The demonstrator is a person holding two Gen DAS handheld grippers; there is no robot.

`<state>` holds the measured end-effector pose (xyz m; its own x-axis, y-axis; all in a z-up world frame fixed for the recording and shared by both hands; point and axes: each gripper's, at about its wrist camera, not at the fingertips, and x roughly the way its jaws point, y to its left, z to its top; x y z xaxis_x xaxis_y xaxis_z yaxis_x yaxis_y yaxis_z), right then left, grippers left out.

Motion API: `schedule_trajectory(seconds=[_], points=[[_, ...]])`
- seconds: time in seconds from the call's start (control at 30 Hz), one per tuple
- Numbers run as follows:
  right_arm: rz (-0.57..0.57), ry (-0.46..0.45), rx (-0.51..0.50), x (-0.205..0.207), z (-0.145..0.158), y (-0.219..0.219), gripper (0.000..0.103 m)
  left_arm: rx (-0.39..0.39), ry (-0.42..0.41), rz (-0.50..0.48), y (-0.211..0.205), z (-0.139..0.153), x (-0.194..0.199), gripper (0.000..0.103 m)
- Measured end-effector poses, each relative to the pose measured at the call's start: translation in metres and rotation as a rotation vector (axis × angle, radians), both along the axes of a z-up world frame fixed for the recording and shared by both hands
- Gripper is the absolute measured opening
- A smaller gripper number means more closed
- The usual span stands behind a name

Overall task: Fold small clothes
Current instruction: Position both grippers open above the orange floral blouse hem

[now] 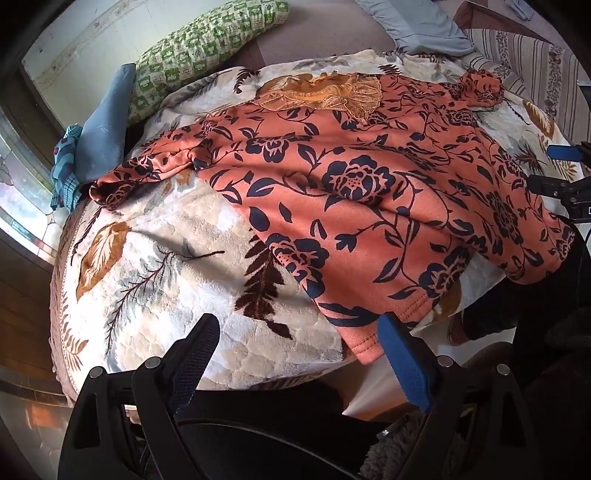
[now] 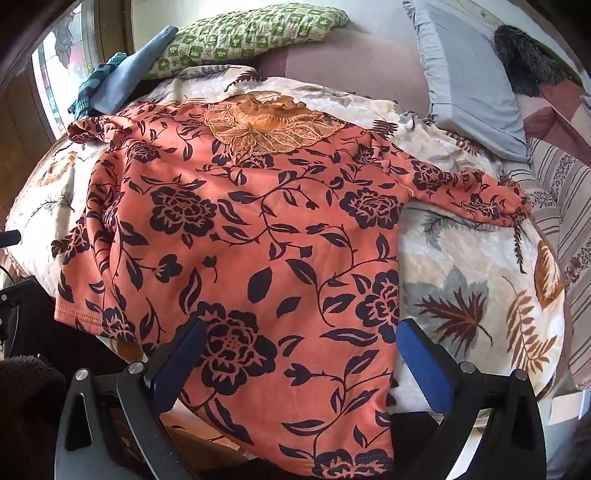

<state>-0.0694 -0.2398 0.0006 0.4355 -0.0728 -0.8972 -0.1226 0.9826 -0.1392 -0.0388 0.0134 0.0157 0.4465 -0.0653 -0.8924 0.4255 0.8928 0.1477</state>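
Note:
An orange top with a dark floral print [image 1: 354, 184] [image 2: 258, 236] lies spread flat on a leaf-patterned blanket [image 1: 166, 295] [image 2: 461, 280], both sleeves out to the sides and a lace collar [image 2: 266, 129] at the far end. My left gripper [image 1: 299, 336] hovers open above the top's near left hem corner, nothing between its fingers. My right gripper [image 2: 299, 339] is open too, its fingers straddling the lower right part of the top without pressing on it. The right gripper's side also shows at the right edge of the left wrist view.
A green checked pillow [image 1: 207, 48] [image 2: 251, 33] and a blue cloth [image 1: 103, 136] [image 2: 129, 81] lie at the far left. A grey pillow [image 2: 472, 81] and striped bedding [image 2: 576, 236] sit at the right. The blanket's near edge drops off just below the grippers. A window is at left.

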Motion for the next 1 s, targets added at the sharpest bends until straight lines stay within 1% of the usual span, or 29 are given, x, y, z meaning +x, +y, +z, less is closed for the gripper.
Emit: schedule_trajectory(seconds=[0.33,0.7,1.0], points=[[-0.025,0.010,0.010,-0.004,-0.002,-0.011,0.102,-0.020,0.018,0.016,-0.007,0.002,0.004,0.087],[-0.056,0.009,0.019,-0.007,0.001,-0.024,0.102,-0.027,0.011,-0.021,-0.019,0.003,0.004,0.087],[-0.069,0.017,0.018,-0.007,-0.002,-0.027,0.102,-0.052,0.028,0.008,-0.015,0.002,0.010,0.087]])
